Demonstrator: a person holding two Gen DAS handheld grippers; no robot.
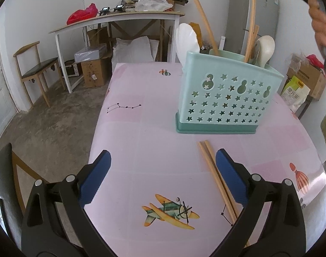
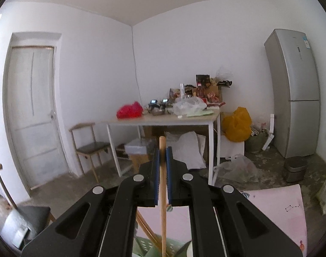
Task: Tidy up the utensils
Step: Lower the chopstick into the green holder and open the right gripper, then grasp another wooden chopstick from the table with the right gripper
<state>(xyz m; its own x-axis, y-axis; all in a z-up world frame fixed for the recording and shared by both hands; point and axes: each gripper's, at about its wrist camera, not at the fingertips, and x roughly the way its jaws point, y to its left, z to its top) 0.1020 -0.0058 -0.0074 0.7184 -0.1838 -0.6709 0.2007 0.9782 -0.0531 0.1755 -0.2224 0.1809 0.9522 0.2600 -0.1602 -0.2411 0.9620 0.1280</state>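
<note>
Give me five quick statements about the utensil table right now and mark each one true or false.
1. The right gripper is clamped on a wooden chopstick. True.
2. The left gripper is shut on the pair of chopsticks. False: its jaws stand wide open, and the pair lies on the tablecloth.
3. The utensil holder is red. False: it is pale green with star-shaped holes.
4. A white spoon stands in the holder. True.
5. The holder lies tipped over. False: it stands upright.
</note>
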